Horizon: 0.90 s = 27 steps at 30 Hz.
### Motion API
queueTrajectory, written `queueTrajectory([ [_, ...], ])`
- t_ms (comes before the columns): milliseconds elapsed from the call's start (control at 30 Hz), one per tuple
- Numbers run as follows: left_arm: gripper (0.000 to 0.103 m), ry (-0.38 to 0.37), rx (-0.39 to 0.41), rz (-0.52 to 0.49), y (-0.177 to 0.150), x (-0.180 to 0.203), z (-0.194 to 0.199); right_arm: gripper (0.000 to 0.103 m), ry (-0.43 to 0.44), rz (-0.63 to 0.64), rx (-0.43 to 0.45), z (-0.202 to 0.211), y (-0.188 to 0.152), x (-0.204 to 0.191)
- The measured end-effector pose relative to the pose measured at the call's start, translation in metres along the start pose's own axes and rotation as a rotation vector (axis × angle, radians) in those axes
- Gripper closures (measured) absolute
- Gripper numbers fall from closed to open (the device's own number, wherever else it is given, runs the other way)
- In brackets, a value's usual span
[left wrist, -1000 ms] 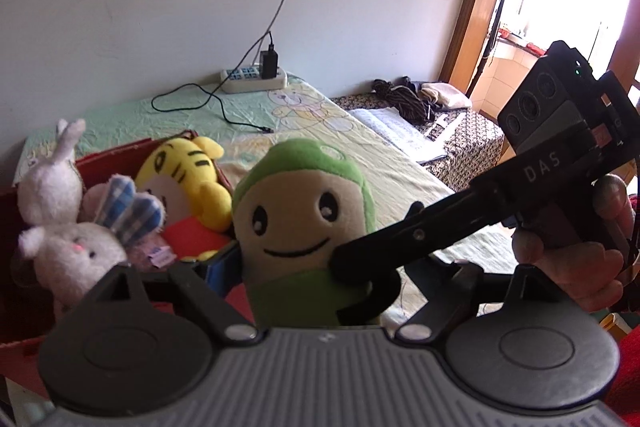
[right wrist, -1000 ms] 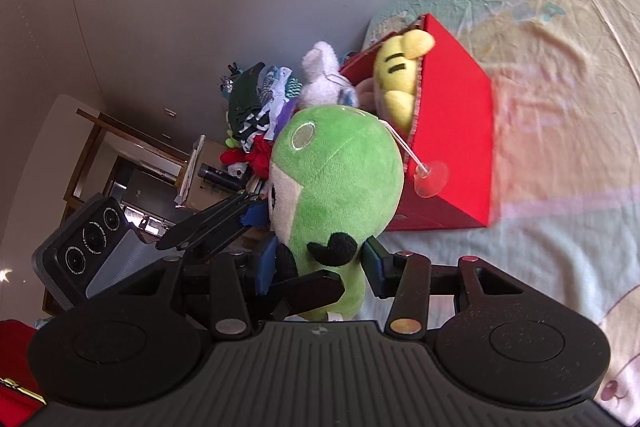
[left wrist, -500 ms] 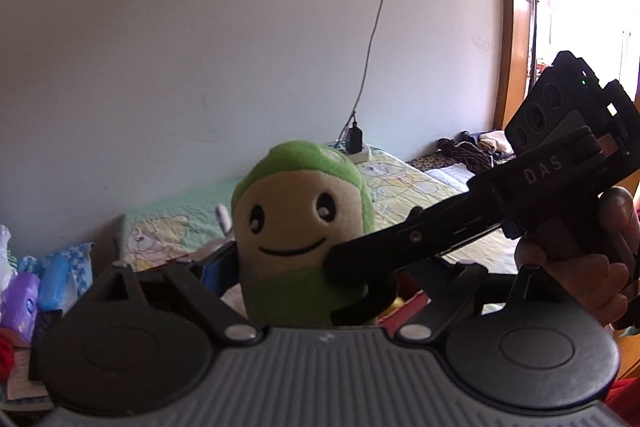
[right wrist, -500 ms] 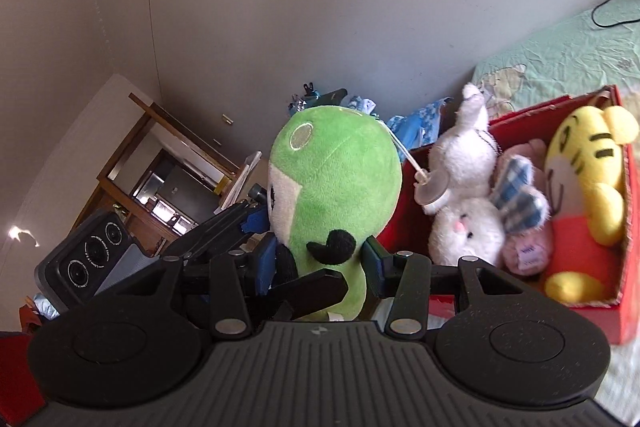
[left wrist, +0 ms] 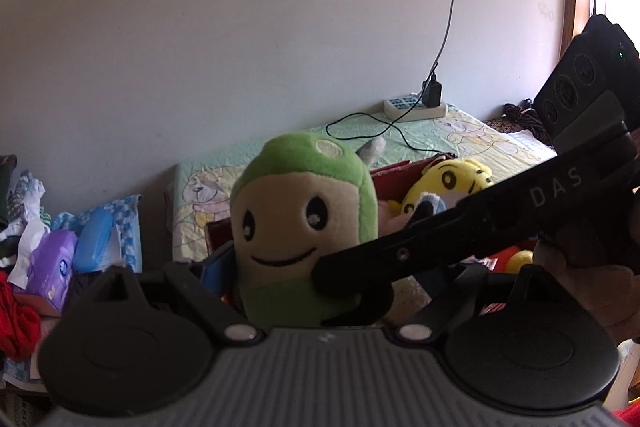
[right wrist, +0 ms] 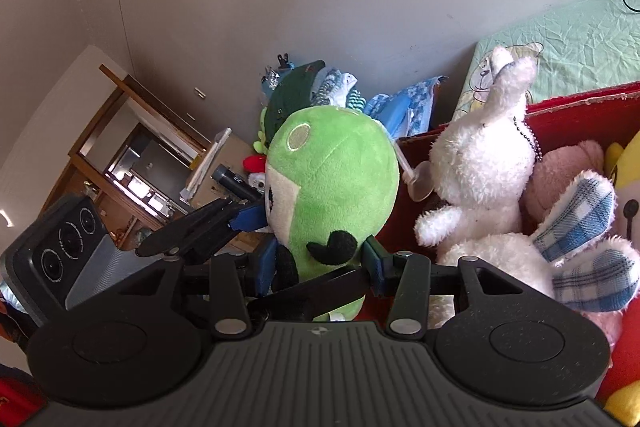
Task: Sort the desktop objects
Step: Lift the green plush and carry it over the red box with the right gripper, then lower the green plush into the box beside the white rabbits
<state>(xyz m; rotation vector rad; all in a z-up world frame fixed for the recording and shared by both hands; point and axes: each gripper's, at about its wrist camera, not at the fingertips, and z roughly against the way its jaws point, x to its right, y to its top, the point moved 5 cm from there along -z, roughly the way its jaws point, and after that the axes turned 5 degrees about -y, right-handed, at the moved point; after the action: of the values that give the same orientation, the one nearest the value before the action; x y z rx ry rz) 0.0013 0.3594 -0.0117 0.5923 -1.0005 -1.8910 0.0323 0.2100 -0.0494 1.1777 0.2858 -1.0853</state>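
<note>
A green plush toy (left wrist: 304, 219) with a beige smiling face fills the middle of the left wrist view, and my left gripper (left wrist: 304, 279) is shut on its lower body. My right gripper (left wrist: 352, 279) reaches in from the right and clamps the same toy. In the right wrist view the green plush toy (right wrist: 332, 195) shows its side, pinched between the blue pads of my right gripper (right wrist: 320, 263); my left gripper (right wrist: 240, 219) presses it from the left. Just behind stands a red box (right wrist: 576, 107) holding a white rabbit (right wrist: 480, 163), a checked-ear plush (right wrist: 580, 227) and a yellow tiger plush (left wrist: 448, 183).
The red box rests on a bed with a green sheet (left wrist: 472, 139); a power strip (left wrist: 416, 107) and black cable lie near the wall. Wipe packs and clothes (left wrist: 60, 263) are heaped left of the bed. A wooden doorway (right wrist: 132, 147) opens further left.
Both grippers have swung together with the green plush toy held between them, first up toward the wall, then back down. The red box now sits close behind the toy.
</note>
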Motion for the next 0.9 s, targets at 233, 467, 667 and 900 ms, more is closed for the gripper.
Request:
queueTrajectory([
  [233, 0.014, 0.0, -0.08, -0.031, -0.024, -0.003, -0.023, 0.055, -0.093, 0.08, -0.031, -0.014, -0.008, 0.012],
  [467, 0.014, 0.014, -0.121, -0.059, -0.032, -0.005, -0.032, 0.056, -0.146, 0.182, -0.041, -0.026, -0.009, 0.01],
  [667, 0.014, 0.022, -0.14, -0.083, -0.035, -0.001, -0.027, 0.054, -0.16, 0.202, -0.083, -0.029, -0.011, 0.011],
  [900, 0.01, 0.026, -0.16, -0.076, -0.04, -0.001, -0.027, 0.049, -0.15, 0.172, -0.096, -0.028, -0.011, 0.006],
])
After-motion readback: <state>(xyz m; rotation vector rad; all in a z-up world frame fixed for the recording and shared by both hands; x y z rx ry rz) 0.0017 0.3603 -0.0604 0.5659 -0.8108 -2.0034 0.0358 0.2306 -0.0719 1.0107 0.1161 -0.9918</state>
